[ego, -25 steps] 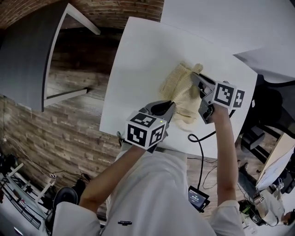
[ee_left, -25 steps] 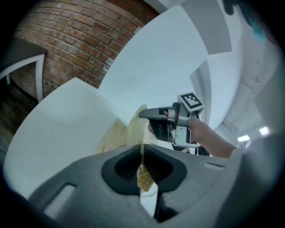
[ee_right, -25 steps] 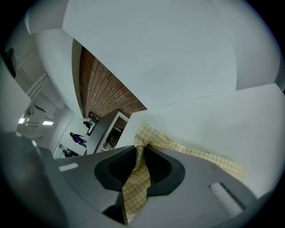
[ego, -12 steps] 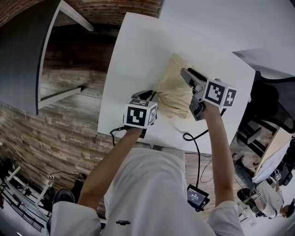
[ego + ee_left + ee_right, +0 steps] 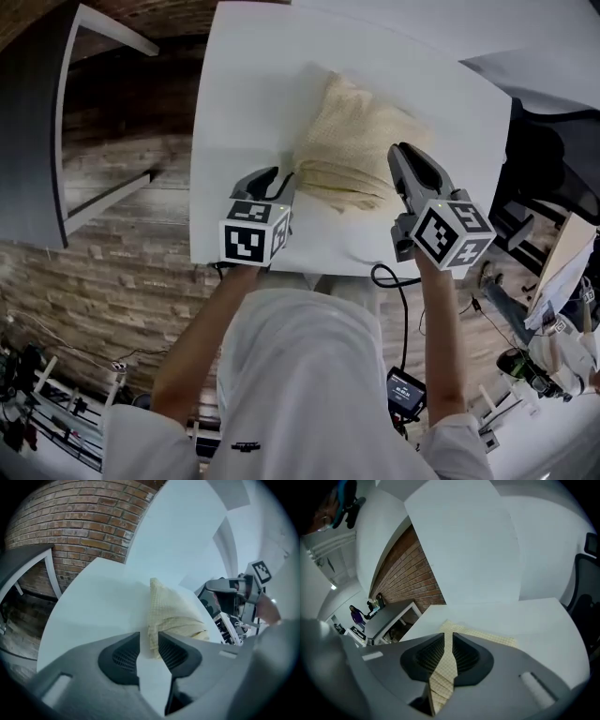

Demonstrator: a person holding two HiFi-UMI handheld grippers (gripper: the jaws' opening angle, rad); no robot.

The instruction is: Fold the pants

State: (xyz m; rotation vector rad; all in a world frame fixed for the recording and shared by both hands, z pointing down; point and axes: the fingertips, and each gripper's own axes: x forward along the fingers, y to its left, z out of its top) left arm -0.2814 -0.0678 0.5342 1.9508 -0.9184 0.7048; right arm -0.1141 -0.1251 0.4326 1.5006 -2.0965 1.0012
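Jaws of the right hand-held gripper (image 5: 447,641) have just been closing and now pinch the cream pants (image 5: 352,150). The left hand-held gripper (image 5: 149,637), just opening, stands slack around their edge. They lie mid-frame on the white tabletop (image 5: 248,84).

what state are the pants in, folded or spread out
Folded: the pants lie as a compact stack on the white table, layered edges showing.

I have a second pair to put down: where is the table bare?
Bare: the table left of and beyond the pants, plus a strip to their right. Crowded: the near edge, where the left gripper, jaws just opening, straddles the pants and the right gripper has just closed on them.
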